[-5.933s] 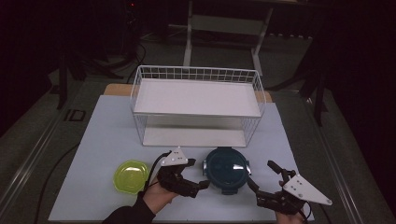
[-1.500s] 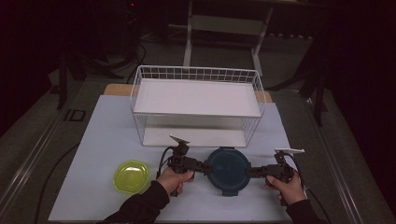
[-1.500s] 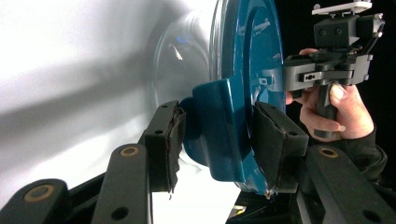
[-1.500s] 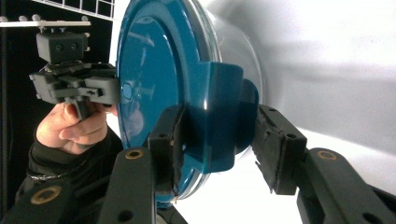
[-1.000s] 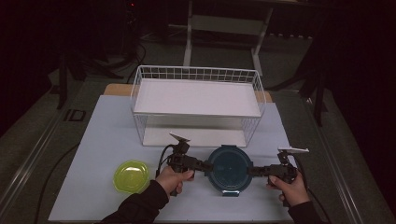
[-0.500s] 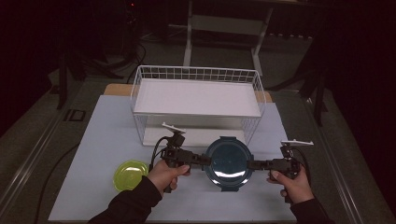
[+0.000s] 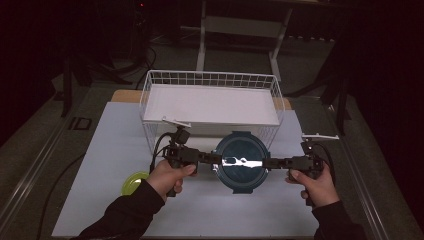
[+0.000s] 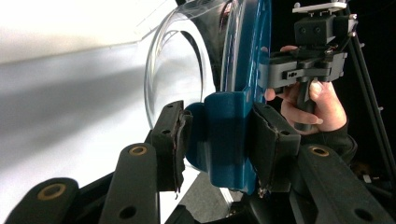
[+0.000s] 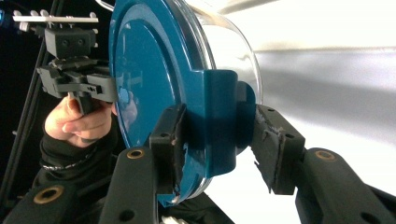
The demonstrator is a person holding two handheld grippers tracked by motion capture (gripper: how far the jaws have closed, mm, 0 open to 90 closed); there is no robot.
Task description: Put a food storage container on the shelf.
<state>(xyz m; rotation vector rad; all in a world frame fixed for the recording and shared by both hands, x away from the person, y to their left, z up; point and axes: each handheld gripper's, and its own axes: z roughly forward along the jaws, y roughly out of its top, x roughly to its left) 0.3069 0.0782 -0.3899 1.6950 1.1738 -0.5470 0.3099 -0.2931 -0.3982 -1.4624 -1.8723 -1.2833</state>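
A round clear container with a dark blue lid [image 7: 240, 161] hangs above the white table, in front of the wire basket. My left gripper [image 7: 216, 159] is shut on the blue side latch [image 8: 224, 135] at the container's left. My right gripper [image 7: 265, 162] is shut on the opposite latch [image 9: 219, 126]. In the left gripper view my pads [image 8: 170, 140] squeeze the latch, with the clear bowl [image 8: 173, 84] to one side and the lid to the other. The right gripper view has the lid face [image 9: 149, 79] at left, and the other hand [image 9: 79, 121] behind it.
A white wire basket [image 7: 210, 80] with a white floor stands at the back middle of the table. A yellow-green bowl [image 7: 131, 184] lies at the front left, partly behind the left forearm. The white mat [image 7: 115, 145] is bare to the left.
Both grippers have risen together with the container held between them, lifting it off the table toward the basket. Several seconds ago both grippers were apart from it.
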